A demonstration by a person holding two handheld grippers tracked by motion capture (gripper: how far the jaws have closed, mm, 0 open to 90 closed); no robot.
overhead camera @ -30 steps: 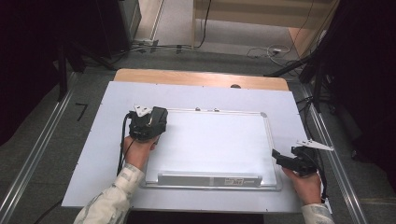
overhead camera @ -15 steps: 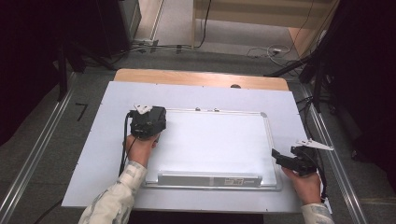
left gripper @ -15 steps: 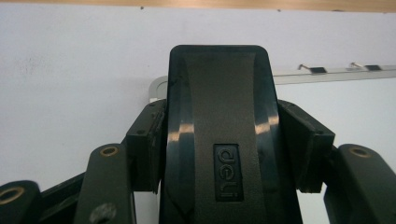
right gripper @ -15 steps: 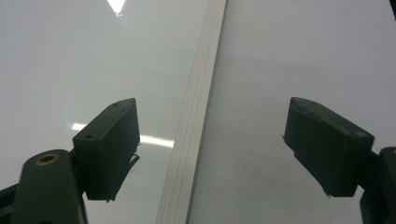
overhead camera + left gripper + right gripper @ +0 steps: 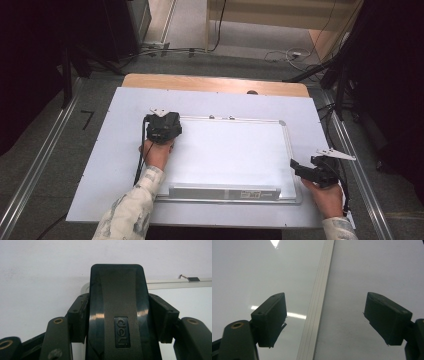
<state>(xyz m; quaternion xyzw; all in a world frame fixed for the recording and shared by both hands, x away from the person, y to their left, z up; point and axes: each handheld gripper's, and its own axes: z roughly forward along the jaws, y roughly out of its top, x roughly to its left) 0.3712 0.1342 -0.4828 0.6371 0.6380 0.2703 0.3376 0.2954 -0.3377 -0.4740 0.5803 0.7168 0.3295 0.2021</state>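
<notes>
Grey floor w/ cables & dark stands rings a wooden counter (image 5: 215,84), which is covered by a pale sheet; a whiteboard (image 5: 235,155) w/ aluminium frame lies flat on that sheet.

Left tool (image 5: 163,126) sits over the board's far-left corner, held by the left hand (image 5: 156,152), sleeve coming in from the bottom edge of the high view. Its jaws are pinching a black board eraser (image 5: 117,312) (lettering "deli" on top): in the left gripper view the pads press both long sides of the eraser, which sticks out ahead of the tool toward the board's frame. Frame corner & a small clip lie just ahead of the eraser; can't tell if its underside touches the board.

Right tool (image 5: 306,169) is at the board's right edge, held by the right hand (image 5: 327,197), pointing inward across the frame. Jaws spread wide, nothing between the pads. In the right gripper view the frame strip (image 5: 318,302) runs straight up between the two jaws, glossy board surface to one side, matte sheet to the other. Tool is above the strip; contact not clear.

The two tools are well apart, most of the board between them.
</notes>
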